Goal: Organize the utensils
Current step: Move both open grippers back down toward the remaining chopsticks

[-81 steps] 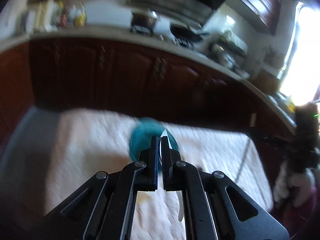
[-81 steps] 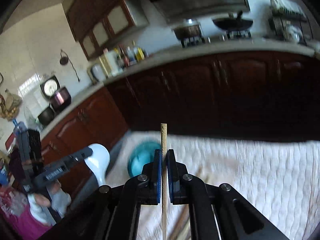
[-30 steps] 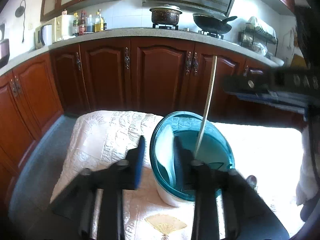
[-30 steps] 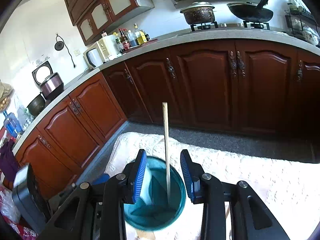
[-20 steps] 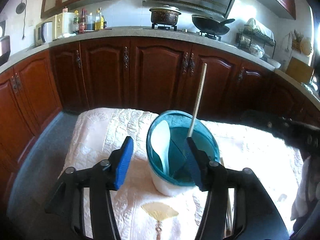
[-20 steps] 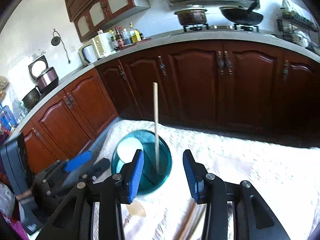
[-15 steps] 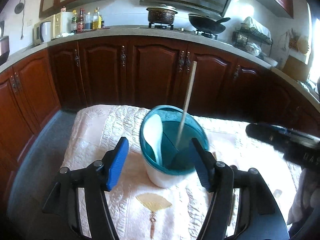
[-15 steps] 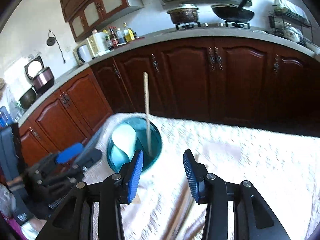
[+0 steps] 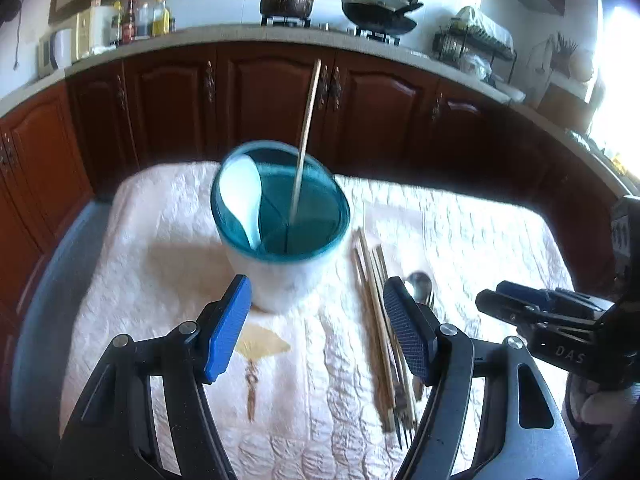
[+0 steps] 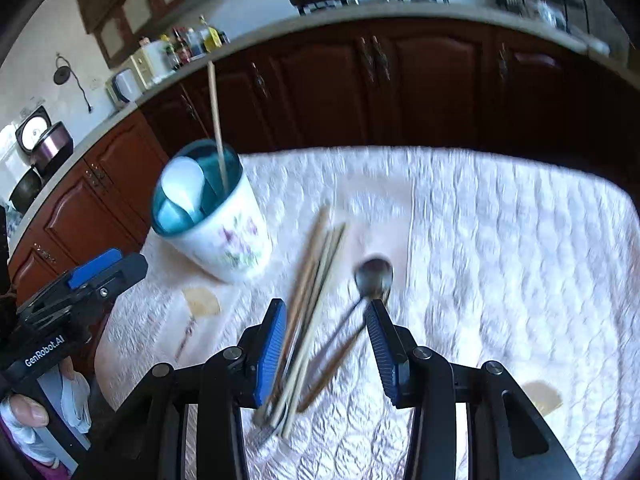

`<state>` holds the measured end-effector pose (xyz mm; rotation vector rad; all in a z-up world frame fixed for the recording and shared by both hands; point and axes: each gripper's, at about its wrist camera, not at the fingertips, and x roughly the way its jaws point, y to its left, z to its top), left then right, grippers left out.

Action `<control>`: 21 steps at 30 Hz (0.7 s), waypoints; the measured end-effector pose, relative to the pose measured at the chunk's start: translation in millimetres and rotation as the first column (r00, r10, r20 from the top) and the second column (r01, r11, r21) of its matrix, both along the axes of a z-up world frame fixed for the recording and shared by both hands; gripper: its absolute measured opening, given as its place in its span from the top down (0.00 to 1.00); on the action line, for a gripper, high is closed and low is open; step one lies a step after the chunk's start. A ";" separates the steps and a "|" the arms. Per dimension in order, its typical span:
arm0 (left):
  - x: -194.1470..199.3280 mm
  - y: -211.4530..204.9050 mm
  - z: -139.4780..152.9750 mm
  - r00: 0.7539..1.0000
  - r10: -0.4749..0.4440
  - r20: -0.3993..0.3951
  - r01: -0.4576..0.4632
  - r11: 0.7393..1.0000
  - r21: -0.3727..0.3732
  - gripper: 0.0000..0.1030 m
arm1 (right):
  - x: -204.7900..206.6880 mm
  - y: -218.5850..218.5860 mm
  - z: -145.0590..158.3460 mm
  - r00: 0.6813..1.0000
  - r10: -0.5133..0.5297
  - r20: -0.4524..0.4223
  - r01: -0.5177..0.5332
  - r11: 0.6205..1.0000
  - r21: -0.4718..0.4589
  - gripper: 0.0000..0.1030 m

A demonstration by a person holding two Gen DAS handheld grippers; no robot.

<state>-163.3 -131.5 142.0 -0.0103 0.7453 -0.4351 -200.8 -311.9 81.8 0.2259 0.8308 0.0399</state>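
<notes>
R claw [image 10: 326, 344] open, over chopsticks [image 10: 316, 280], spoon [image 10: 374, 274]

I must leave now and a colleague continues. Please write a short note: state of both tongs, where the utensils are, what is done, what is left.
Left tongs: open, empty, before the cup.
Right tongs: open, empty, above the loose chopsticks.
Done: the white spoon and one chopstick stand in the cup.
Left: chopsticks, metal spoon and a fork lie on the white cloth, right of the cup.
</notes>
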 end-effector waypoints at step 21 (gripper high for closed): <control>10.2 36.6 -39.7 0.991 0.078 -0.105 -0.075 0.997 0.033 0.33 | 83.6 30.6 -85.4 0.977 0.086 -0.193 -0.047 0.979 0.198 0.86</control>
